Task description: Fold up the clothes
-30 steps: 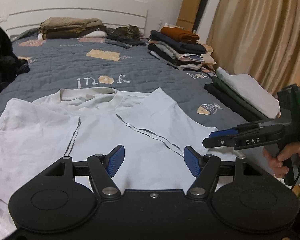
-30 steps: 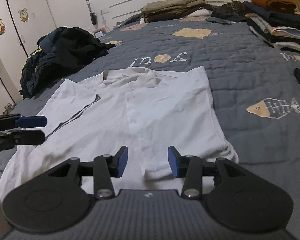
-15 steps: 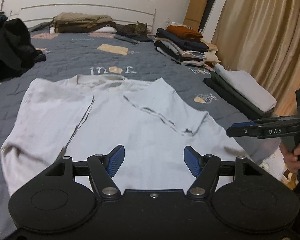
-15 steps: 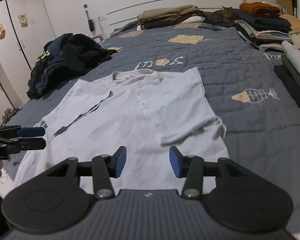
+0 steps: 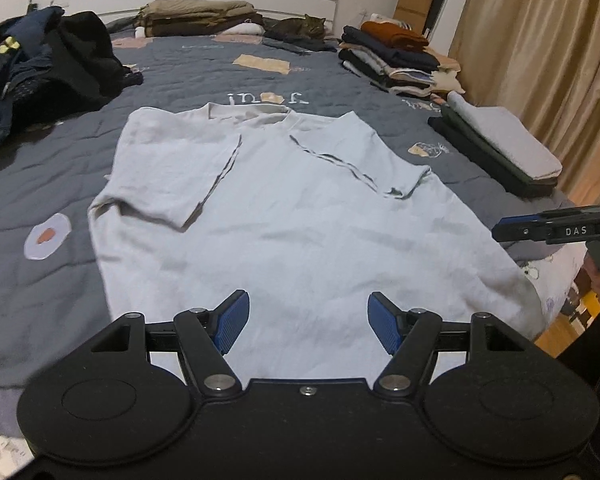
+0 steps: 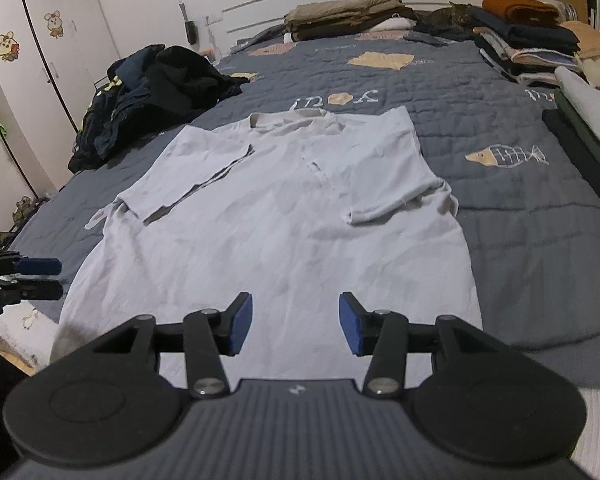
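Observation:
A pale grey T-shirt (image 5: 292, 216) (image 6: 276, 236) lies flat on the grey quilted bed, collar at the far end, both short sleeves folded inward over the chest. Its hem reaches the near edge of the bed. My left gripper (image 5: 308, 322) hovers open above the hem with nothing between its blue pads. My right gripper (image 6: 296, 324) is open too, over the hem area, holding nothing. In the left wrist view the right gripper (image 5: 540, 230) shows at the right edge, held by a hand. In the right wrist view the left gripper (image 6: 32, 276) shows at the left edge.
A dark heap of unfolded clothes (image 5: 44, 76) (image 6: 156, 92) lies at the left of the bed. Folded stacks (image 5: 396, 56) and a grey-on-black pile (image 5: 500, 148) line the right side. More folded clothes (image 5: 196, 16) and a cat (image 5: 300, 26) lie by the headboard. Curtains hang at right.
Both grippers have drawn back toward the foot of the bed, so the whole shirt down to its hem now shows. The shirt itself lies as before.

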Demonstrator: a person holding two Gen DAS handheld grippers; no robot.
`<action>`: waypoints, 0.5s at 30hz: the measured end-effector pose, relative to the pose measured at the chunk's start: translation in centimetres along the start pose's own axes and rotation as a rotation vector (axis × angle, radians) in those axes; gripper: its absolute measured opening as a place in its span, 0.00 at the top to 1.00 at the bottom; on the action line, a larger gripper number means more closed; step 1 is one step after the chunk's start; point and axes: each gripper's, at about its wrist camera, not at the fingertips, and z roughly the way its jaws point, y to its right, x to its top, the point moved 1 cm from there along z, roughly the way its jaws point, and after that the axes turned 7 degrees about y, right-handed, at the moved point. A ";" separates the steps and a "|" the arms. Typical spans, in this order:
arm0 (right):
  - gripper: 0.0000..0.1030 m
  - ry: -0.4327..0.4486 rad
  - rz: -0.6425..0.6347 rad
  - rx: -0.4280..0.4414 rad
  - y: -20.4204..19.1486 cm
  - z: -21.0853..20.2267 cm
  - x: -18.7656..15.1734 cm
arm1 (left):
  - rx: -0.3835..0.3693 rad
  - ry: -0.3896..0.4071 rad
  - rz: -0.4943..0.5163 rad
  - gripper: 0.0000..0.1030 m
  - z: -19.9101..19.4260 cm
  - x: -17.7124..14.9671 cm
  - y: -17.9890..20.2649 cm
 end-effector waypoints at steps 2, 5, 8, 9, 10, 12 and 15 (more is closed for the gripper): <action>0.55 -0.017 -0.005 -0.001 -0.3 -0.4 -0.4 | 0.012 -0.011 0.005 0.37 -0.7 -0.2 0.0; 0.54 -0.047 -0.025 -0.015 -0.1 -0.9 -0.8 | 0.029 -0.030 0.001 0.37 -1.7 -0.8 -0.4; 0.54 -0.077 -0.045 -0.032 0.2 -1.4 -1.2 | 0.050 -0.073 0.002 0.37 -2.4 -1.5 -1.0; 0.54 -0.091 -0.047 -0.036 0.6 -1.5 -1.3 | 0.055 -0.090 0.007 0.37 -2.6 -1.8 -1.2; 0.55 -0.106 -0.050 -0.041 1.0 -1.7 -1.4 | 0.061 -0.106 0.013 0.37 -2.8 -2.0 -1.4; 0.55 -0.142 -0.060 -0.047 1.8 -2.0 -1.6 | 0.070 -0.143 0.016 0.37 -3.2 -2.4 -1.9; 0.54 -0.207 -0.075 -0.039 3.0 -2.3 -1.8 | 0.074 -0.204 0.027 0.37 -3.7 -3.1 -2.4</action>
